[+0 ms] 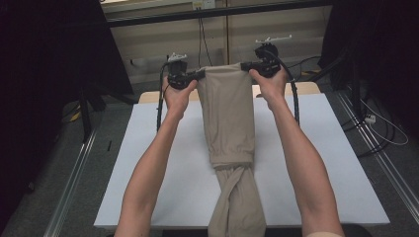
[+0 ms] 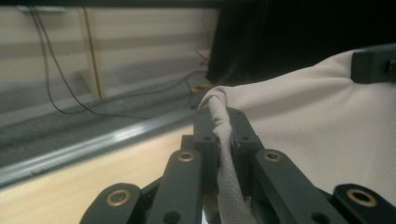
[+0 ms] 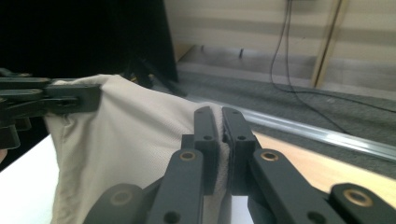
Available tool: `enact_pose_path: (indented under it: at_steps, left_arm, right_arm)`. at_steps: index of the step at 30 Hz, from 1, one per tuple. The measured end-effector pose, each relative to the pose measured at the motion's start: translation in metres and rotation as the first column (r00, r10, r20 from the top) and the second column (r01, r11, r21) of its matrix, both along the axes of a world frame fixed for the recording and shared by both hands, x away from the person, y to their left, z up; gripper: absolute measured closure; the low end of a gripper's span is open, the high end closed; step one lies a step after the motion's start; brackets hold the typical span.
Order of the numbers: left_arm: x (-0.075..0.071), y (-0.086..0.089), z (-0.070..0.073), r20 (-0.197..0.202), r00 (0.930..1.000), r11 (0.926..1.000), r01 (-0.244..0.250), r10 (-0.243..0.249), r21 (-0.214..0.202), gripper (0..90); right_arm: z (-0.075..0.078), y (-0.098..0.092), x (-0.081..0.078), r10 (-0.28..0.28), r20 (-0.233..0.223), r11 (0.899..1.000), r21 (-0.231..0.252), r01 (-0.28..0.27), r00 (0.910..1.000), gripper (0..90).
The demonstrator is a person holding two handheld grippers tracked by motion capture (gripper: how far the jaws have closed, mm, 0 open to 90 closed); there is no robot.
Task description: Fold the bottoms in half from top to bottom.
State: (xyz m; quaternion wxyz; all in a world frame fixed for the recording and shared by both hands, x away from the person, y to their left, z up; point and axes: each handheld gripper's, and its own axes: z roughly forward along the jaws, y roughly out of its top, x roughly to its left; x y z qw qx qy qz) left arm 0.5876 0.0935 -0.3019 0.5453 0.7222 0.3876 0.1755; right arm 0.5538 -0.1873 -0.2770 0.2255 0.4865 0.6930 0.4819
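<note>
Two tongs, left [image 1: 199, 75] and right [image 1: 245, 65], are each clamped on an upper corner of the trousers [image 1: 230, 128], which hang between them down to the bench [image 1: 163, 163]. Risk, in my judgement: the twisted legs below could drag and pull fabric from either pinch. I hold both forearms extended forward, hands raised, tongs pointing inward toward each other.
</note>
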Motion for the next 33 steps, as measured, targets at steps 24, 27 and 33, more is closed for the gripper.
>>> enact_pose_path:
  at_steps: [24, 27, 33]
  left_arm:
    - [-0.108, 0.027, -0.087, -0.122, 0.9881, 0.9894, 0.106, -0.093, 0.100, 23.1]
    - [-0.133, 0.035, -0.099, -0.125, 0.9852, 0.9855, 0.131, -0.117, 0.108, 20.3]
    - [-0.170, 0.049, -0.118, -0.150, 0.9762, 0.9682, 0.182, -0.156, 0.172, 16.0]
  right_arm:
    - [-0.113, 0.032, -0.141, 0.356, -0.133, 0.925, -0.091, -0.369, 0.9249, 62.4]
    - [-0.128, 0.049, -0.174, 0.453, -0.165, 0.879, -0.080, -0.470, 0.8760, 66.0]
    - [-0.148, 0.090, -0.222, 0.607, -0.234, 0.759, -0.109, -0.641, 0.7591, 65.2]
